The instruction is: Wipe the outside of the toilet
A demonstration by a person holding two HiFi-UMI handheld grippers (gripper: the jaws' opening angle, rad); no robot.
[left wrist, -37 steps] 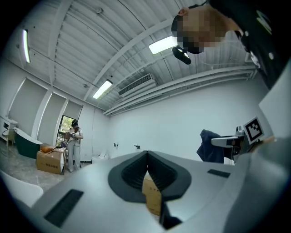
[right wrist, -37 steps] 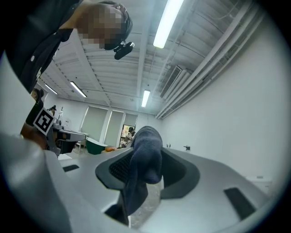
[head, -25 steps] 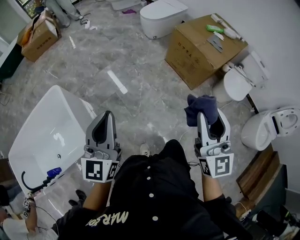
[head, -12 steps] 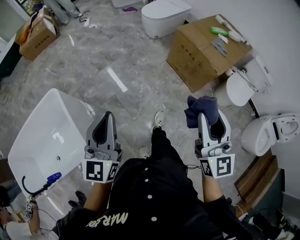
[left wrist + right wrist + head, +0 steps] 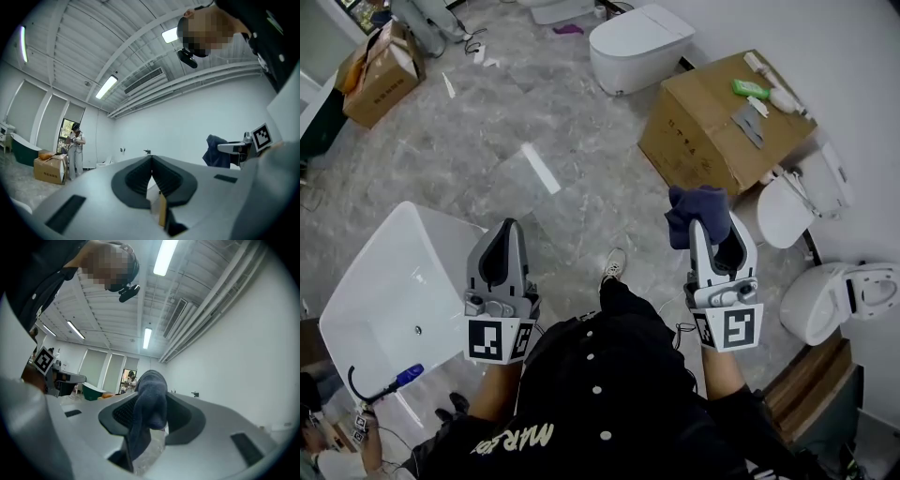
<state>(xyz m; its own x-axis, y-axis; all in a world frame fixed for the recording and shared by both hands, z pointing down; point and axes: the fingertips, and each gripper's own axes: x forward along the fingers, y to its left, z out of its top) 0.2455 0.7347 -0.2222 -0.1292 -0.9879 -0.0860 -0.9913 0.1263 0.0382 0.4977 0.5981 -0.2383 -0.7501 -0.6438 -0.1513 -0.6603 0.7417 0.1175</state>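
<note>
Right hand-held gripper [image 5: 705, 230] grips the blue cloth [image 5: 698, 212], left hand-held gripper [image 5: 508, 227] closed, empty; toilet [image 5: 642, 47] ahead seemingly nearer than before, wiping unstarted.

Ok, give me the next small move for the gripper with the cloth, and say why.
Probably swing the right gripper, shut on the dark blue cloth, down and rightward to the white ceramic toilet at the head view's right edge, so the cloth meets its outer bowl. The cloth is up in the air, touching no toilet, and the left gripper is shut and empty.
</note>
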